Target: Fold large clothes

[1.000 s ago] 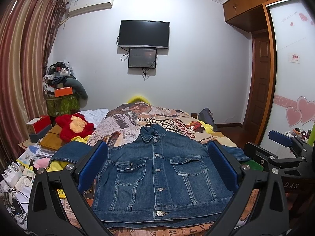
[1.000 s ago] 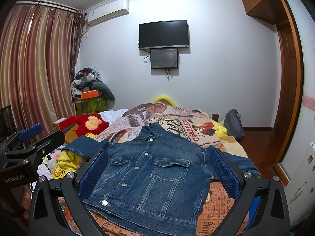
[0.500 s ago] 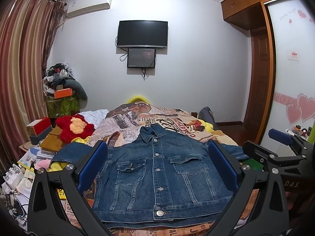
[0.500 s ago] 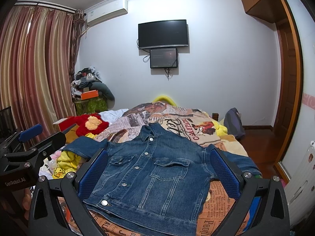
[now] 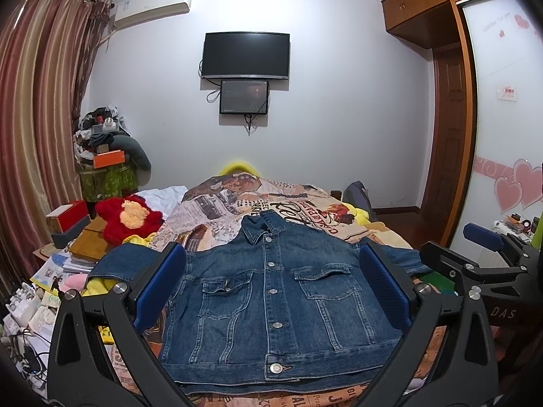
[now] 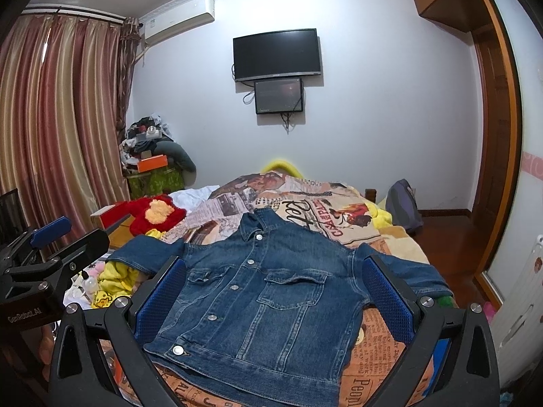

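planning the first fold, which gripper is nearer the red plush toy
Left. The left gripper is on the jacket's side towards the red plush toy; the right gripper is on the far side.

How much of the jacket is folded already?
None yet. Done: the denim jacket lies spread flat and buttoned on the printed bedspread, collar away from the cameras, both sleeves out to the sides. In hand: nothing; the left gripper and right gripper hang open above it. Left: folding in the sleeves, then the body.
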### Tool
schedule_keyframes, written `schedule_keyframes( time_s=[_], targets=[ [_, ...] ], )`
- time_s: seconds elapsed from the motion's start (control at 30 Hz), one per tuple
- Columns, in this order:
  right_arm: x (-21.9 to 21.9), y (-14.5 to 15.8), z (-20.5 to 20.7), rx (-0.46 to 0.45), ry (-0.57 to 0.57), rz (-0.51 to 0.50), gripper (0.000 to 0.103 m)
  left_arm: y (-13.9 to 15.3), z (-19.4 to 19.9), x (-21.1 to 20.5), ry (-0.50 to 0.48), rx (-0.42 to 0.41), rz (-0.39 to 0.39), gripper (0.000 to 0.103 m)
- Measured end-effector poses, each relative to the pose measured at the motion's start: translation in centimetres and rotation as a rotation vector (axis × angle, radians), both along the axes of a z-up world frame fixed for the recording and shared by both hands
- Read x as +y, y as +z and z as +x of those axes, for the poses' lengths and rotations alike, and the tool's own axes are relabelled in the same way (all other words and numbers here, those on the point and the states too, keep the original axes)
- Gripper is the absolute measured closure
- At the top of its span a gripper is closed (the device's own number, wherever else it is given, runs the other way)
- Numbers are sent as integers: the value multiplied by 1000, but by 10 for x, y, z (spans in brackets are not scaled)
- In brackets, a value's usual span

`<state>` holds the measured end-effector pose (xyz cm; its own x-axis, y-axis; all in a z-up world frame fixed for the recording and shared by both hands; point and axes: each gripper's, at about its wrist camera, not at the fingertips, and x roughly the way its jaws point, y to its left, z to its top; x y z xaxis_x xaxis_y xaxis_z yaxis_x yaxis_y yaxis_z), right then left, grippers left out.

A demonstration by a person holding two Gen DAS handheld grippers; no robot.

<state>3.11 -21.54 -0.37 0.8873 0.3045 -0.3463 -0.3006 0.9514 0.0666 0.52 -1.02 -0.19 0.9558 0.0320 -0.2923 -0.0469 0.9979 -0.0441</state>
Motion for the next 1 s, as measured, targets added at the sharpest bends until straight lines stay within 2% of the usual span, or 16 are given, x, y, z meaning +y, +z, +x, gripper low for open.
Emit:
schedule_keyframes(
  time_s=[0.43,0.87,1.0],
  targets=[
    [8,-10,46,67,-7,-2,0,-14,43,22,29,52,-23,0],
    [33,-26,165,101,-35,-19,0,-41,136,96,165,125,-63,0],
    [42,-40,210,150,-18,5,0,-60,164,127,226,195,-20,0]
  ],
)
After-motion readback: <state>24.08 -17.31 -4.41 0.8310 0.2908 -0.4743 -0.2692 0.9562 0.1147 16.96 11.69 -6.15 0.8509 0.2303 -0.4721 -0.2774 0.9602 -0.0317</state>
